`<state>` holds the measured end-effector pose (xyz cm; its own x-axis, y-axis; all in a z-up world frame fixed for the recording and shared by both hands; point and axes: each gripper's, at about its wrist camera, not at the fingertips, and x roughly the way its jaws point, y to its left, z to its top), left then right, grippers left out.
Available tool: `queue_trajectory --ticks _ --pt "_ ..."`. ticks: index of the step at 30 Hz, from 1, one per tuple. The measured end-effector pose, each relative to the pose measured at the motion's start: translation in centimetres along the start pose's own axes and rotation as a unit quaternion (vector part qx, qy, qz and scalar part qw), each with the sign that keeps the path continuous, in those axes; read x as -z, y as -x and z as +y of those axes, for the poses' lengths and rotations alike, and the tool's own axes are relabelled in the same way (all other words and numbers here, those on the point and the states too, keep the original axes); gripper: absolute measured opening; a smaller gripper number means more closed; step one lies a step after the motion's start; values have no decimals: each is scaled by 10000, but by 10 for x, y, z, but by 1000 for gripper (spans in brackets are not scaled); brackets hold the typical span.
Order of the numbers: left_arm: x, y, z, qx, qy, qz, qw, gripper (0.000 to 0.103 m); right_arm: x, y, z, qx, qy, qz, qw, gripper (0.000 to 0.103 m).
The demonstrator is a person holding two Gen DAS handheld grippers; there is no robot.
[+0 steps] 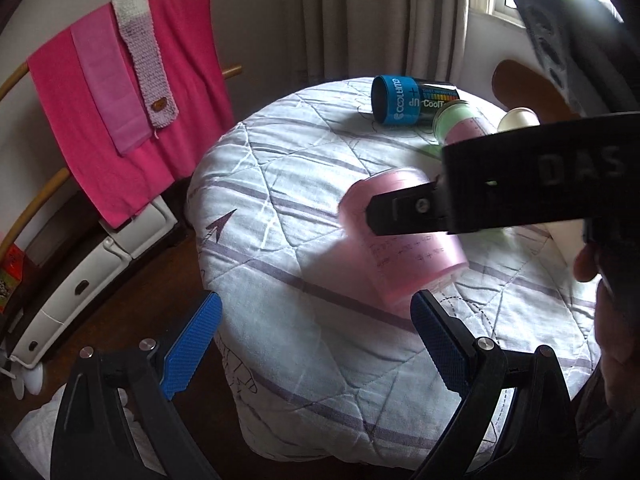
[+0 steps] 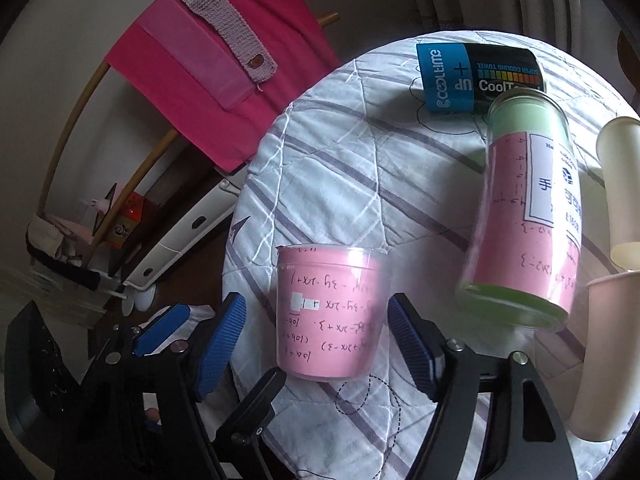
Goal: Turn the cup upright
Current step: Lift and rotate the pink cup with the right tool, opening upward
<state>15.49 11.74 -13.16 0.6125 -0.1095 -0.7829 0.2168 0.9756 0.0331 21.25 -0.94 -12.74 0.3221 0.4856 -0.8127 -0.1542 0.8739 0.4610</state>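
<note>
A clear plastic cup lined with pink handwritten paper (image 2: 332,312) stands between the fingers of my right gripper (image 2: 316,340), wide rim at the top of the view. The blue pads stand apart on either side of it, a small gap on each side, so the gripper is open. In the left wrist view the same cup (image 1: 404,240) looks blurred on the round quilted table (image 1: 288,208), with the right gripper (image 1: 400,212) reaching across it from the right. My left gripper (image 1: 316,340) is open and empty, just in front of the cup.
A blue and black CoolTowel canister (image 2: 476,76) lies on its side at the table's far edge. A tall glass jar with pink and green paper (image 2: 524,216) leans nearby. Paper cups (image 2: 620,184) sit at the right. A pink towel rack (image 1: 128,92) stands to the left.
</note>
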Motion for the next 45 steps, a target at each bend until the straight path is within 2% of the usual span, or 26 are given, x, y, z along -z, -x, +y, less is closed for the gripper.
queue_trajectory --ticks 2,8,11,18,23,27,31,34,38,42,45 --pt "-1 -3 1 28 60 35 10000 97 -1 -2 -2 -58 -51 22 10000 59" --pt "-6 -16 7 -119 177 93 9997 97 -5 -1 -4 -138 -1 -218 9997 59" --pt "-12 -25 12 -81 284 124 9995 97 -10 -3 -4 -118 20 -356 9993 58" --pt "-25 -48 21 -53 406 281 9988 97 -20 -8 0 159 152 -798 9966 59" --pt "-23 -49 29 19 454 304 9985 97 -31 -14 -2 247 47 -561 9981 59" --pt "-21 -46 34 -4 525 289 9982 97 -46 -26 -2 171 -187 38 9997 64" --pt "-21 -44 35 40 529 224 9983 97 -52 -35 2 212 -233 296 9991 67" --pt "-22 -50 37 34 581 283 9979 97 -51 -41 1 152 -338 311 9988 67" --pt "-22 -58 44 -18 680 359 9970 97 -44 -38 0 53 -322 18 9995 66" --pt "-22 -60 48 -24 766 382 9963 97 -35 -29 -2 -267 -317 -330 9986 66" --pt "-19 -55 51 91 812 337 9961 97 -27 -21 4 -281 -42 -687 9972 66"
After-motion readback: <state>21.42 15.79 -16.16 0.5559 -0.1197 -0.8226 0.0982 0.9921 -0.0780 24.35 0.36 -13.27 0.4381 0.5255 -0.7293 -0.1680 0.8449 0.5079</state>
